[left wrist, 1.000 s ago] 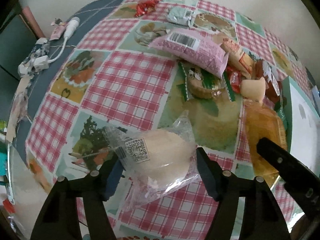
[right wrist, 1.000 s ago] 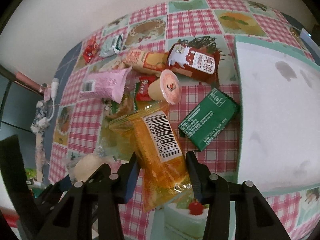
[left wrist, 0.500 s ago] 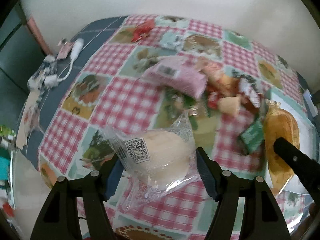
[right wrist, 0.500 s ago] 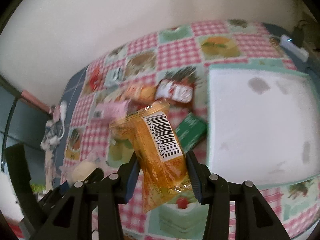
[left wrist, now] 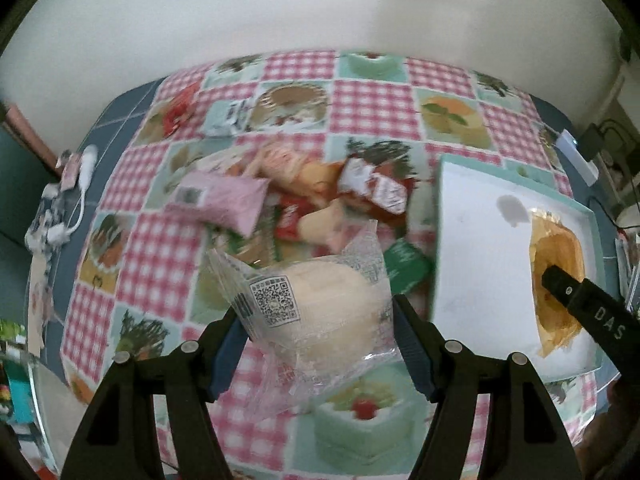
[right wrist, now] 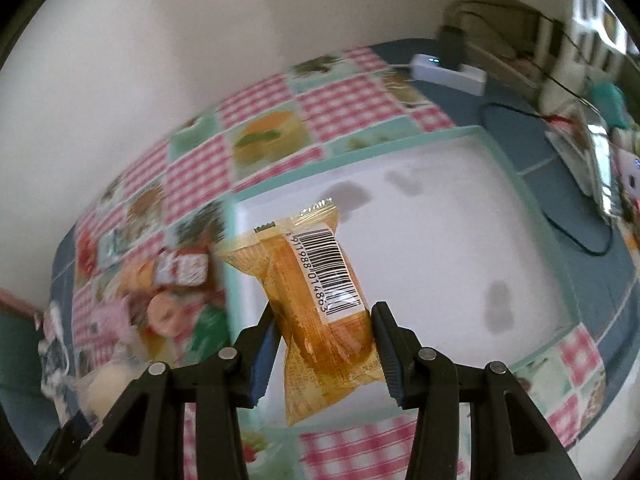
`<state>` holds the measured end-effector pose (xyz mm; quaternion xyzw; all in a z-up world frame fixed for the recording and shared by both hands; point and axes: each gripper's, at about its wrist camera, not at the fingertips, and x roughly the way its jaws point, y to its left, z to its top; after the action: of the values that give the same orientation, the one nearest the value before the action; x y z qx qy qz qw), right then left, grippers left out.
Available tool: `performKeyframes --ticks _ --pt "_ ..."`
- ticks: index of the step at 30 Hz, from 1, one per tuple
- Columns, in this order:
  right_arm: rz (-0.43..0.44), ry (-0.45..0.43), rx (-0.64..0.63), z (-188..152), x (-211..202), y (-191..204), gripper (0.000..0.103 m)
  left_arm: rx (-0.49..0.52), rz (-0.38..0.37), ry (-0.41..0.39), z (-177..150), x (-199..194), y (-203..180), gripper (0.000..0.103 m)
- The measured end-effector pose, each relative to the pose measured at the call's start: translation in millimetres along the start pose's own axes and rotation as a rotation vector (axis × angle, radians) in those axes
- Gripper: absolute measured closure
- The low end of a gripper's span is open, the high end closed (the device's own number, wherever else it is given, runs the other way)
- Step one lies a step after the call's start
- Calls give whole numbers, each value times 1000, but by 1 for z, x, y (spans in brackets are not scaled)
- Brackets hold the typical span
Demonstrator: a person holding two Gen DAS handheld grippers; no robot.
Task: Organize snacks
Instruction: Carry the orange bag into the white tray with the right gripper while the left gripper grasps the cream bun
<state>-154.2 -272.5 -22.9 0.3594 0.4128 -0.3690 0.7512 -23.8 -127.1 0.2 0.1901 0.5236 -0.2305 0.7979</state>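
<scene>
While both fingers grip | orange packet over tray (rim clear) | bun outside

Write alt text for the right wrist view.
The right tool grips an orange snack packet with a barcode label above a white tray with a mint rim. A heap of snacks lies blurred on the checked tablecloth at left.

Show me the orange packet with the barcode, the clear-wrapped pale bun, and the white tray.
Orange barcode packet (right wrist: 320, 304), right wrist view, on its barcode label.
Clear-wrapped pale bun (left wrist: 328, 304), left wrist view, on the bun's middle.
White tray with mint rim (right wrist: 440, 240), right wrist view, on bare floor.
</scene>
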Motion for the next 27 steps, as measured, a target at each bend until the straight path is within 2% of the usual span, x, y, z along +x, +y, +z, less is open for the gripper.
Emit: performKeyframes --ticks 4,7,15,22,27 --pt "-54 5 64 10 9 -21 54 -2 -24 13 14 7 -21 32" --pt "-63 3 105 18 13 -35 54 23 -40 5 22 12 -41 32" --pt "-125 -29 158 45 29 -69 54 70 -101 -7 47 30 -90 32" --pt "-164 -30 195 62 49 -85 54 113 -127 -57 67 40 -123 31" --pt "-182 -14 219 67 64 -96 54 131 -157 -55 74 52 -140 31"
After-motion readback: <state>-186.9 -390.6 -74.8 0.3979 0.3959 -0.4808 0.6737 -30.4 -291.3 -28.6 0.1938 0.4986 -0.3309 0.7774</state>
